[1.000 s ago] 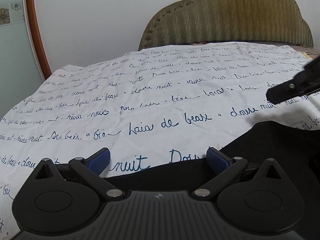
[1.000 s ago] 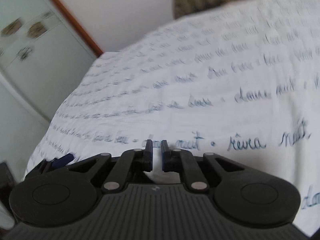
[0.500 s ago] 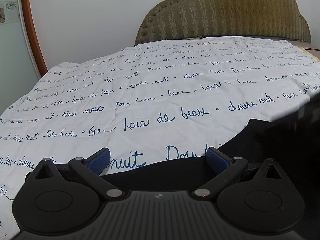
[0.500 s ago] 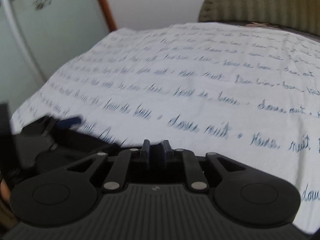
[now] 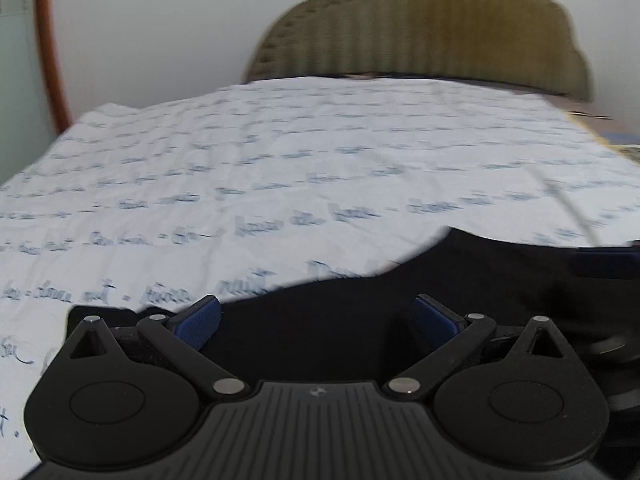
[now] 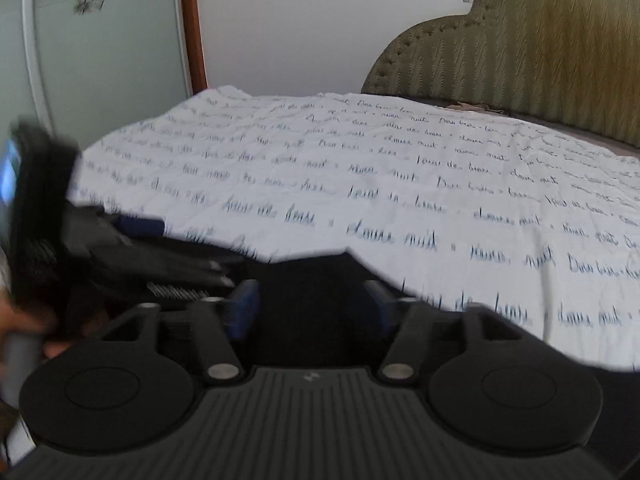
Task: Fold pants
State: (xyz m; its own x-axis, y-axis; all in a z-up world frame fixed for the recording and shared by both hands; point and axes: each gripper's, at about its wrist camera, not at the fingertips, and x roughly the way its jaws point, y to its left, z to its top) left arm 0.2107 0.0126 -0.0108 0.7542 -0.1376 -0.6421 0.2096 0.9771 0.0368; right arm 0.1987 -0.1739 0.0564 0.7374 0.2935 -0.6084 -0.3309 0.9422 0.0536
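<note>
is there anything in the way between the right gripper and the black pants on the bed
Nothing visible. The right gripper, jaws opening, looks straight onto the black pants on the bed sheet; only dark cloth shows between its pads. The left gripper sits off to the side.

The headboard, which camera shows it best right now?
The right wrist view: the headboard is sharp there, its wavy fabric and studded edge clear, though cut off at the right. The left wrist view shows its whole outline, but blurred.

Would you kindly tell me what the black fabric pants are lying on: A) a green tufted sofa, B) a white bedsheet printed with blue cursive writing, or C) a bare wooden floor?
B: the black fabric pants rest on the white bedsheet printed with blue cursive writing.
</note>
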